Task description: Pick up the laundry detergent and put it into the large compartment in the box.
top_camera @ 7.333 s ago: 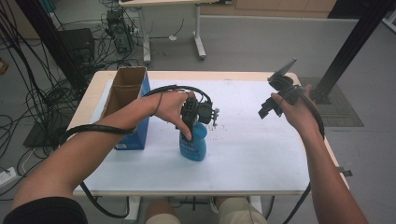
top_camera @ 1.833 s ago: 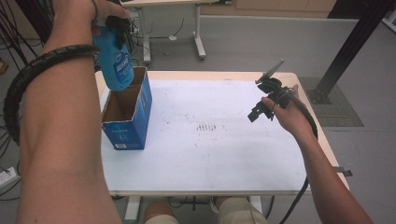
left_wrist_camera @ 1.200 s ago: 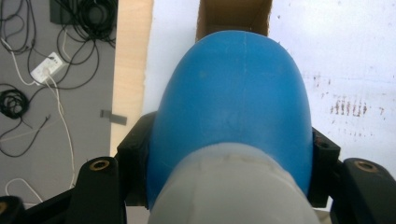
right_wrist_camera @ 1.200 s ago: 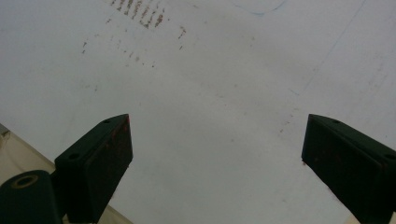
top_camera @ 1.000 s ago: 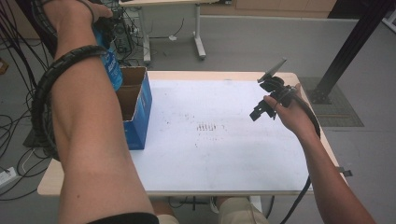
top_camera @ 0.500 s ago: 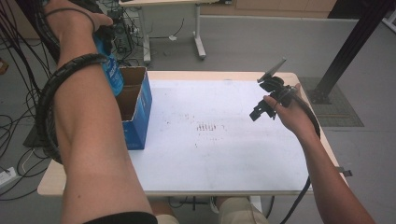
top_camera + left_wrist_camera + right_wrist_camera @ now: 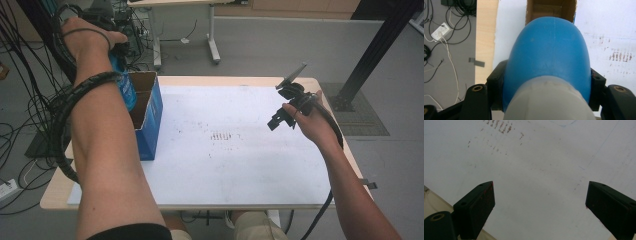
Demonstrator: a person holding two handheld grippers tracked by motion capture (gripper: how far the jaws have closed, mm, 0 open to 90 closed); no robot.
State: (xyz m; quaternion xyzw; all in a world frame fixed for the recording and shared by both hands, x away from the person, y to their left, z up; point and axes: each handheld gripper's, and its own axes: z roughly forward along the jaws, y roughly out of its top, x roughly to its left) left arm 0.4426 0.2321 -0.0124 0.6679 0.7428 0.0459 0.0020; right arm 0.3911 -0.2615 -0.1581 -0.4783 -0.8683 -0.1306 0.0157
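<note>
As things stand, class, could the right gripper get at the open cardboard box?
Probably yes, with a long reach. The right gripper hovers open over bare white table, and nothing stands between it and the box; the left gripper's blue bottle hangs above its opening.

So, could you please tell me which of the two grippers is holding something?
The left gripper, shut on the blue bottle above the cardboard box; the right gripper stands open, empty.

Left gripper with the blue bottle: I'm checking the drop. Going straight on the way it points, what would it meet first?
Probably the open cardboard box below the blue bottle; depth is unclear.
</note>
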